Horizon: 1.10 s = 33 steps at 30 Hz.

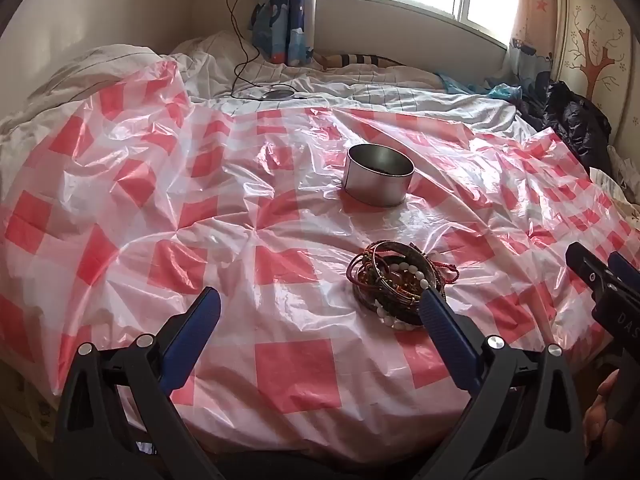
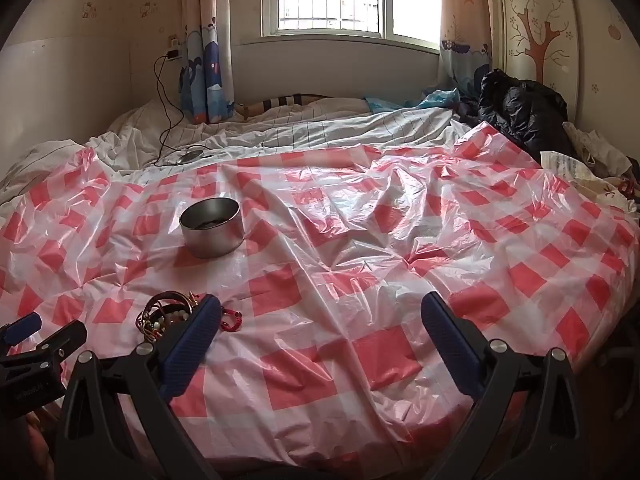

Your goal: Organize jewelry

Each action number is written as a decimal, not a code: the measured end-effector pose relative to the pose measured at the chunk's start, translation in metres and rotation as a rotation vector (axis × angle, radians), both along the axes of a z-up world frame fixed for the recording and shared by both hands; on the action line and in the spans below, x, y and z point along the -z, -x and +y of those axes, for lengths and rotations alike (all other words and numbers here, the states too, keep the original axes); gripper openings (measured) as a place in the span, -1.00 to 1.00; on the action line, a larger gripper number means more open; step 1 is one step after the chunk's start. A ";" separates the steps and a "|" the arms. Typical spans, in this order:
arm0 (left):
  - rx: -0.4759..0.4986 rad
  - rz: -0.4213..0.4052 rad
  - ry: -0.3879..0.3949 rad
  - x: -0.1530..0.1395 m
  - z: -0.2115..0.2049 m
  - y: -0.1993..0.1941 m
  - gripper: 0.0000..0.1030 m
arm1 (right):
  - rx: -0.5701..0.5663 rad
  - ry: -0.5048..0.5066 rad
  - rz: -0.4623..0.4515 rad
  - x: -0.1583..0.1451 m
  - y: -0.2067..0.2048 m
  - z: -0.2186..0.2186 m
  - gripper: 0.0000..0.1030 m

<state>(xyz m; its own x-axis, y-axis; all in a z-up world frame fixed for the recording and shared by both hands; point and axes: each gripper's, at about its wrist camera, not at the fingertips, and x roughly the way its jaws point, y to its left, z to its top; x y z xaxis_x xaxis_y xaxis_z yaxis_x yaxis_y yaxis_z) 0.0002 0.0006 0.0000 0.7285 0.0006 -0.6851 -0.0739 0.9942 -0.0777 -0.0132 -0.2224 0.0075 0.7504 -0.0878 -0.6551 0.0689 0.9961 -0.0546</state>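
Observation:
A pile of bracelets and bead strings (image 1: pixel 394 280) lies on the red-and-white checked plastic sheet (image 1: pixel 280 240), just beyond my left gripper's right fingertip. It also shows in the right wrist view (image 2: pixel 172 314), partly hidden behind the right gripper's left finger. A round metal tin (image 1: pixel 379 179) stands upright farther back, with something dark inside; it shows in the right wrist view (image 2: pixel 211 227) too. My left gripper (image 1: pixel 320 304) is open and empty. My right gripper (image 2: pixel 320 312) is open and empty, to the right of the pile.
A red cord bracelet (image 2: pixel 232 320) lies beside the pile. White bedding (image 2: pixel 320 128) is bunched behind the sheet, with a black cable and round device (image 2: pixel 188 156). Dark clothing (image 2: pixel 524 108) is heaped at the far right by the wall.

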 end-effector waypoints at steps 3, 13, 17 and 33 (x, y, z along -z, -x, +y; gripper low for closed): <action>-0.004 0.004 0.004 0.000 0.002 0.000 0.86 | 0.000 -0.001 -0.001 0.000 0.000 0.000 0.86; -0.008 0.004 -0.005 0.004 0.002 -0.001 0.86 | 0.001 -0.004 -0.004 0.000 0.000 0.000 0.86; -0.012 0.006 -0.021 0.006 0.003 0.000 0.86 | 0.001 -0.005 -0.005 0.000 0.000 0.001 0.86; -0.020 0.009 -0.038 0.003 -0.005 0.000 0.86 | 0.001 -0.009 -0.008 0.000 -0.001 -0.001 0.86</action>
<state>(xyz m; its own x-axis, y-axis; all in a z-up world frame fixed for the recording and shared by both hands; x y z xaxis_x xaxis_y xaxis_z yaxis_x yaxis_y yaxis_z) 0.0002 -0.0046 -0.0028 0.7221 0.0409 -0.6906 -0.0938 0.9948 -0.0392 -0.0126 -0.2234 0.0079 0.7555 -0.0832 -0.6499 0.0706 0.9965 -0.0455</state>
